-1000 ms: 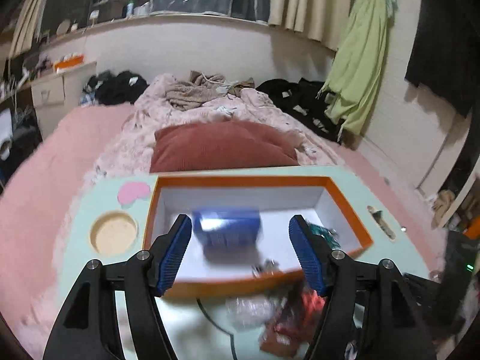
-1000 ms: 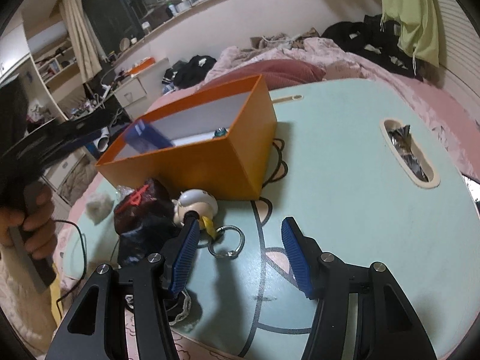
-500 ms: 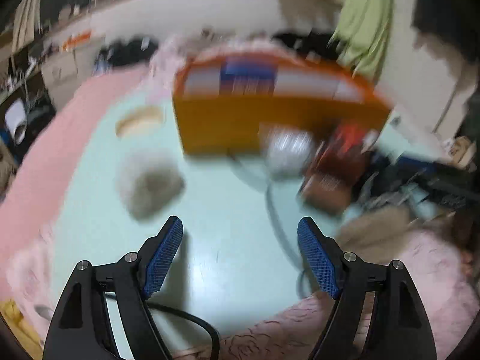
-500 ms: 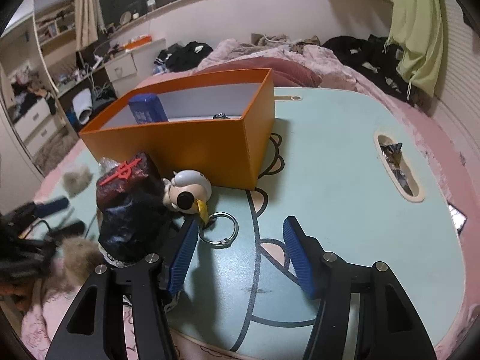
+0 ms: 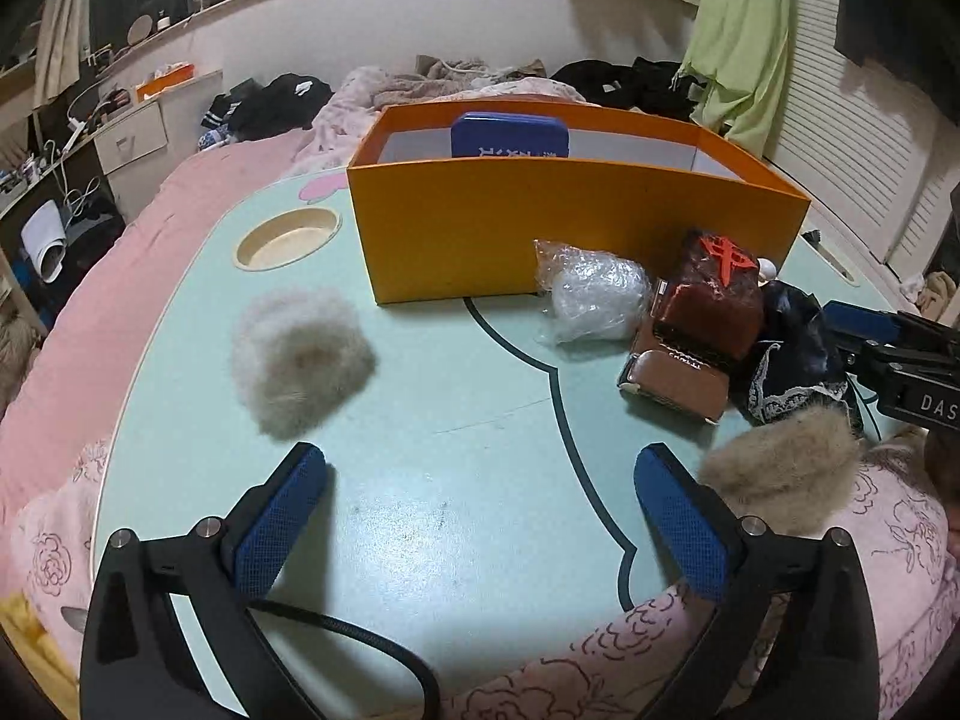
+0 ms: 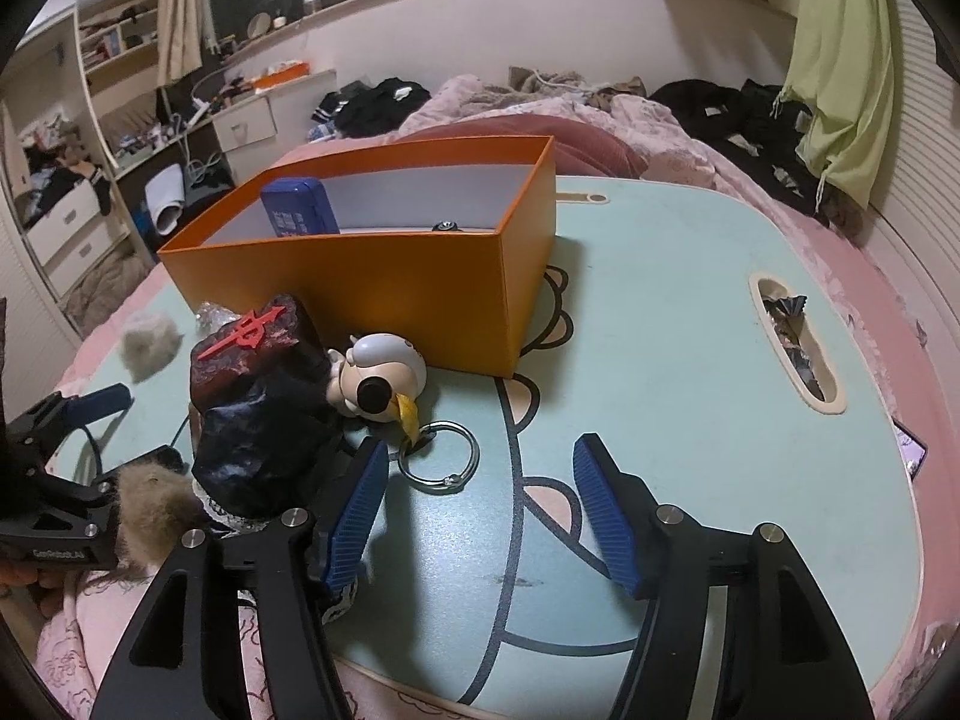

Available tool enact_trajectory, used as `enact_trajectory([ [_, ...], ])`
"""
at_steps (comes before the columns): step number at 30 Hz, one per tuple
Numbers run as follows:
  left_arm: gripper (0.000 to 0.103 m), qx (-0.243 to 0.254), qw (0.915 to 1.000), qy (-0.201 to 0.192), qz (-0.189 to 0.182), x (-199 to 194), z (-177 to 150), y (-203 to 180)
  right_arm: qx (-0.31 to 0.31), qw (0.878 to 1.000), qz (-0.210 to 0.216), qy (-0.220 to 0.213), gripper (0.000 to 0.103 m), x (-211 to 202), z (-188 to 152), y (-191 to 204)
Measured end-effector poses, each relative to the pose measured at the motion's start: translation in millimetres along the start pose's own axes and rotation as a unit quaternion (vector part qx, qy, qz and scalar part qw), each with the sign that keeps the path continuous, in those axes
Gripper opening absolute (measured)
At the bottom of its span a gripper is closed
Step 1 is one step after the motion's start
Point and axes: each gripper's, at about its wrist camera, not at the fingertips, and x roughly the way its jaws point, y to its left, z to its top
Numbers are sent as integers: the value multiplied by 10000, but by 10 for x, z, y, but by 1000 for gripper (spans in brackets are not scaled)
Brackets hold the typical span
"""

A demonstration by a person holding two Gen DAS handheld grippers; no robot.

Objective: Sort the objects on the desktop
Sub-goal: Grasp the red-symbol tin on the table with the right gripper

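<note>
The left gripper (image 5: 480, 516) has just spread wide over bare table (image 5: 456, 420), nothing between its fingers; a fur puff (image 5: 300, 354) lies ahead-left. The right gripper (image 6: 474, 510), also opening and empty, has a ring (image 6: 438, 459) ahead, a dark bag (image 6: 258, 420) crowding its left finger. Beyond, the orange box (image 6: 384, 294) holds a blue tin (image 6: 297, 207).

We see a pink bed (image 5: 198, 192) strewn with dark clothes (image 6: 378, 102), white drawers (image 6: 246, 123), and a green garment (image 6: 840, 78) hanging by the wall.
</note>
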Motion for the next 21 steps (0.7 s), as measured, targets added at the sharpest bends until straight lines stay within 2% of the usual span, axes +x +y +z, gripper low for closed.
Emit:
enact_trajectory([
  [5,103,1,10000,-3,0,-5,-4,0,-163,9993,208,-258,64,-132,44,89],
  [9,103,-3,10000,-14,-4,-27,1,15,-605,9948,676,-470,64,-267,209,402],
  [11,103,-3,10000,-17,-7,-29,0,13,-960,9916,773,-399,64,-226,318,624],
  [15,103,-6,10000,-20,-4,-30,-3,10,-1679,9842,551,-84,71,43,423,961],
  [18,103,-6,10000,-29,-8,-55,6,-2,-1708,9838,485,262,69,251,415,981],
  [19,103,-10,10000,-33,-7,-59,10,-7,-1690,9837,531,311,61,281,402,971],
  [21,103,-39,10000,-49,-6,-79,11,2,-1637,9842,633,249,61,260,375,927],
])
